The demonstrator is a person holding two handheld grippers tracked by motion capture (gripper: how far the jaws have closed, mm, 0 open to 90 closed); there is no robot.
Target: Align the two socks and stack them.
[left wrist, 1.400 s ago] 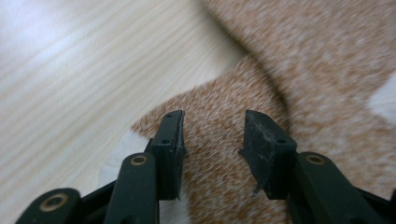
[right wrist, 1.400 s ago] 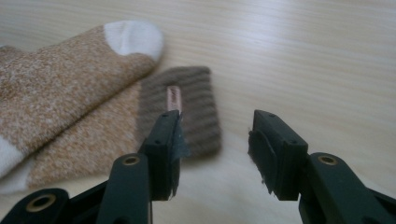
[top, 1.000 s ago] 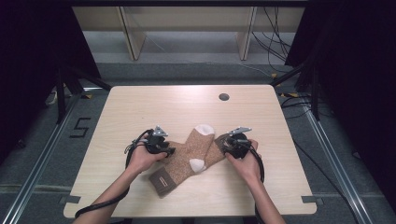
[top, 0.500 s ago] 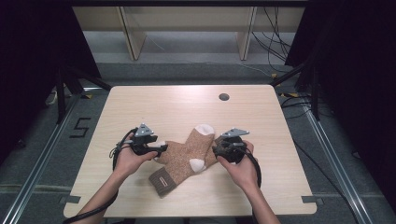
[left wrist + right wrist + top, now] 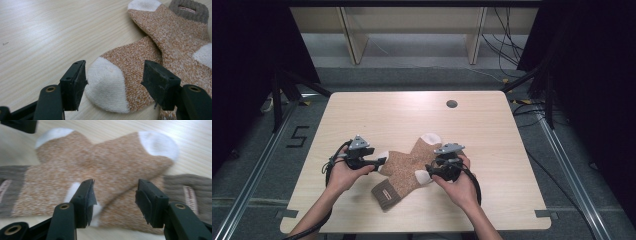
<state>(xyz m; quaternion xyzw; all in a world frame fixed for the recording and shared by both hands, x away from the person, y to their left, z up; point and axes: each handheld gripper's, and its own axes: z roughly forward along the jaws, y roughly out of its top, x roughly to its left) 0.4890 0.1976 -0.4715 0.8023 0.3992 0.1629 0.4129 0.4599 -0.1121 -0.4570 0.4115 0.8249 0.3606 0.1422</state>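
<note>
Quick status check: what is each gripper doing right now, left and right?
Left gripper: open, just been opening; white sock toe lies between its fingers, unpinched.
Right gripper: open, just been opening, above the crossed socks, holding nothing.

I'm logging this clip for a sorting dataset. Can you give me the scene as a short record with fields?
surface: light wooden table
items: two brown socks with white toes and heels, grey-brown cuffs
layout: socks crossed, one lying over the other
left tongs: open, a white toe between the jaws, which have just been opening
right tongs: open over the socks' crossing, jaws just been opening, nothing gripped
other: round hole near the table's far edge
</note>
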